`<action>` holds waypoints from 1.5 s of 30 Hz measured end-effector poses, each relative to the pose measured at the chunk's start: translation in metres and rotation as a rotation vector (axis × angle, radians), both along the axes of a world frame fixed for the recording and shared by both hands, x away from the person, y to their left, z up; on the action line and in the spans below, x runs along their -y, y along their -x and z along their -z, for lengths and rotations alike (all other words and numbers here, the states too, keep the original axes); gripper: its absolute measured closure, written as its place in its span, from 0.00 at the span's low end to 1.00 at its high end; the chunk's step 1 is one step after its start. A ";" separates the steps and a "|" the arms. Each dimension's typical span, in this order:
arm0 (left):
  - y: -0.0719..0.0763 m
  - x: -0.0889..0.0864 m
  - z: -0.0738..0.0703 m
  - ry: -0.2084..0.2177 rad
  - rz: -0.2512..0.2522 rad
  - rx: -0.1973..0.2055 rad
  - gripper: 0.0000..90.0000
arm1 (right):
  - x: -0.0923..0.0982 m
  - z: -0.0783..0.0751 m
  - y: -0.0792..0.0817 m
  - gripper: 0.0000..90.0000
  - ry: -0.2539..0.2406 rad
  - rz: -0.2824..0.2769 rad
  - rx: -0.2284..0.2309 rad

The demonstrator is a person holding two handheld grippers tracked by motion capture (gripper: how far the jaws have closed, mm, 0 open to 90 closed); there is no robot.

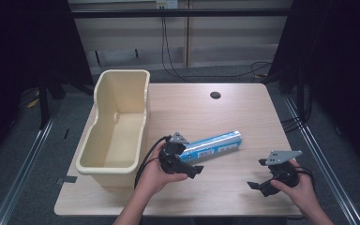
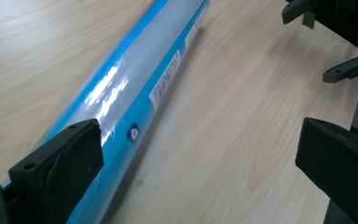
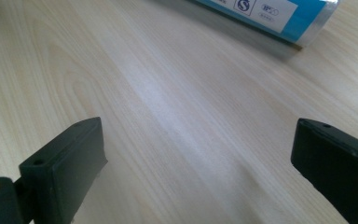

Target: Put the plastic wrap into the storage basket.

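- The right gripper [image 1: 261,177] is hovering near the table's [image 1: 243,108] near right corner, its jaws standing wide apart over bare wood with nothing between them; it is best kept low and clear of the other hand's path.
- The left gripper [image 1: 193,167] is sitting at the near end of the blue tube [image 1: 214,145], jaws spread wide; one jaw is lying against the tube's side, the other is standing well off it, so nothing is being squeezed.
- The tube is lying on its side near the table's middle, running up toward the far right.
- To grip well, I judge the left hand should be straddling the round body squarely before closing, since it could roll.
- The cream bin [image 1: 117,166] is standing along the left edge, seemingly the likely drop spot.
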State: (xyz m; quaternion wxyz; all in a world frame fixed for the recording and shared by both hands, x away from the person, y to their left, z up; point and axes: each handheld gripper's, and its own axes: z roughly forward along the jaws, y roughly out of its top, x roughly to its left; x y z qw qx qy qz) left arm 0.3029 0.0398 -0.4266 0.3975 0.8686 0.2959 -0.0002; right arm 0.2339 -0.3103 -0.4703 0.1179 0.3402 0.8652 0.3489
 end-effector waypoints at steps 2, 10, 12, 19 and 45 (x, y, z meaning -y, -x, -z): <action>-0.005 0.003 -0.001 -0.020 0.006 -0.003 0.00 | 0.002 0.000 -0.001 0.03 -0.012 0.003 0.000; -0.029 0.015 -0.009 -0.091 0.029 0.001 0.01 | 0.001 0.000 -0.001 0.03 -0.002 -0.003 0.009; -0.036 0.019 -0.010 -0.138 0.036 0.012 0.02 | 0.002 0.000 -0.001 0.03 -0.001 -0.006 0.009; -0.055 0.037 -0.006 -0.250 0.112 0.037 0.11 | 0.005 0.000 -0.002 0.03 -0.007 0.005 0.012; -0.091 0.083 0.029 -0.393 0.183 -0.071 0.25 | 0.009 0.000 -0.003 0.03 -0.017 -0.002 0.010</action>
